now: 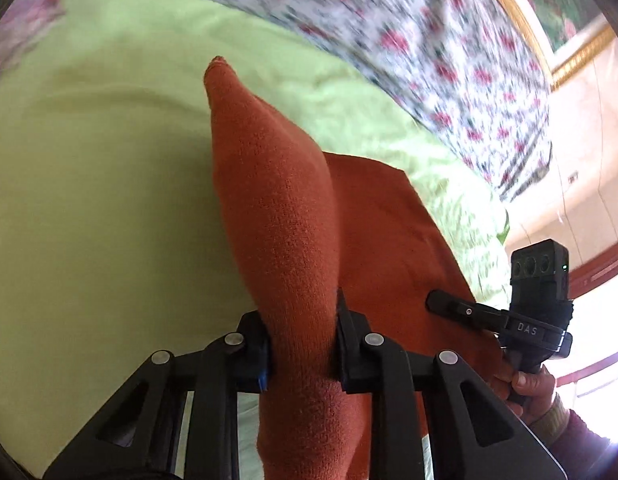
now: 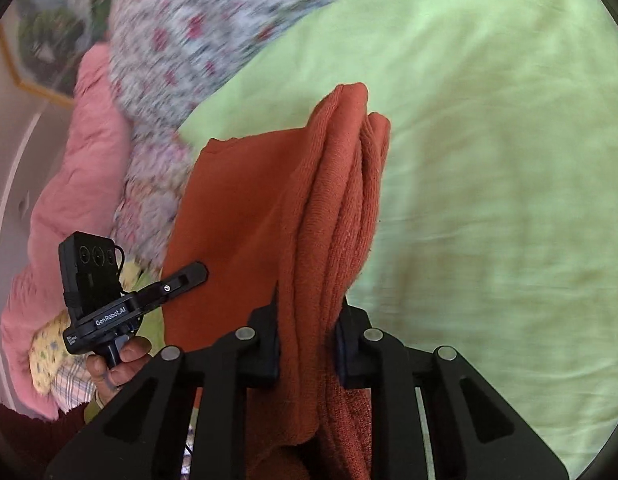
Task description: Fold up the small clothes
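Observation:
An orange knitted garment (image 1: 285, 208) hangs between both grippers above a light green sheet (image 1: 89, 200). My left gripper (image 1: 303, 344) is shut on one bunched edge of it, which sticks up between the jaws. My right gripper (image 2: 307, 344) is shut on another bunched, layered edge of the orange garment (image 2: 333, 208). A flat panel of the cloth spreads between them. The right gripper also shows in the left wrist view (image 1: 441, 302), and the left gripper in the right wrist view (image 2: 197, 270), each at the cloth's far side.
A floral blanket (image 1: 409, 40) lies along the far side of the green sheet (image 2: 489, 160). A pink quilt (image 2: 69, 184) and small patterned clothes (image 2: 53, 352) lie at the left. A gold-framed picture (image 1: 557, 12) hangs on the wall.

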Available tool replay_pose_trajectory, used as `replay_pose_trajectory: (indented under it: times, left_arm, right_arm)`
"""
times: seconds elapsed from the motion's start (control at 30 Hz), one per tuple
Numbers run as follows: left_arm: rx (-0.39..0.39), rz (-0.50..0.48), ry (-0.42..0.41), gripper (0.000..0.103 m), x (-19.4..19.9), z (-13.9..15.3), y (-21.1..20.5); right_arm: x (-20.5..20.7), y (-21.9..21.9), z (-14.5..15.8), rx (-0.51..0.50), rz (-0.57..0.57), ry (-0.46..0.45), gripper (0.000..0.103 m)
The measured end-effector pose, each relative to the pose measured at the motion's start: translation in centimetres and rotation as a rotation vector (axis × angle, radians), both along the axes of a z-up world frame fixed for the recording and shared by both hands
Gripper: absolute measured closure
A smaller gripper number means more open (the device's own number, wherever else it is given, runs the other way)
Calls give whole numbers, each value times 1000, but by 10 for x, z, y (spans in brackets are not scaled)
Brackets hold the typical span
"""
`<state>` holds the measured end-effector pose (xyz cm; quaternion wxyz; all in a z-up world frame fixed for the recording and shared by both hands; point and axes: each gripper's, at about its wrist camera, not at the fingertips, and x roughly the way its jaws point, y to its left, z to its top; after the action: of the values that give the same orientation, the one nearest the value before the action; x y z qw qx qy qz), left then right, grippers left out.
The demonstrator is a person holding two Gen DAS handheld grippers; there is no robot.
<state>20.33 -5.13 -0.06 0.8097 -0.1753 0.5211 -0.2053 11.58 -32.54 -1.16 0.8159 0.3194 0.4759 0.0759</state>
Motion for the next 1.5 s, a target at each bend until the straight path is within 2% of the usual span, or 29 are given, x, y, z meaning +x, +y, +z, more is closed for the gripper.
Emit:
replay_pose_trajectory:
  times: [0.23,0.4,0.53,0.6,0.7,0.77,0.9,1.03,1.27,1.3,1.37,1.4,1.47,1.5]
  left_arm:
    - [25,129,-27,80,-34,10,93]
    - [25,201,6,79,-48,-12,135]
    - [33,235,66,74,-52,-38,145]
    - [43,258,83,62,-56,-44,148]
    - [44,295,110,52,-60,-50,157]
    - [41,305,114,51,-60,-48,159]
    - [84,309,108,47,-55,-44,163]
    - [120,321,106,45,-46,-42,164]
    - [165,368,104,45,-32,-38,163]
    - [170,370,102,45,-32,-37,162]
    - [185,368,103,46,-32,-39,160]
    - [187,365,105,49,-32,-39,159]
    - [185,349,102,58,-31,-39,156]
    - [193,347,100,58,-30,-39,155]
  right_arm:
    - [52,80,-10,12,163,-15,83]
    - [71,105,-30,12,217,-3,83]
    - [73,109,-50,-7,219,50,83]
    - [72,104,-58,-8,204,73,82]
    - [71,98,-64,-13,181,102,72]
    - [70,97,-61,-20,176,105,71]
    - [71,99,-49,-88,185,106,69]
    - [76,97,-31,-153,164,71,57]
    - [101,103,-15,-169,169,-6,57]
    - [105,104,-16,-168,168,-6,59]
    - [114,103,-21,-158,166,-5,75]
    - [117,104,-24,-158,169,7,93]
    - [123,109,-24,-178,184,4,93]
    - [124,110,-19,-183,189,-22,93]
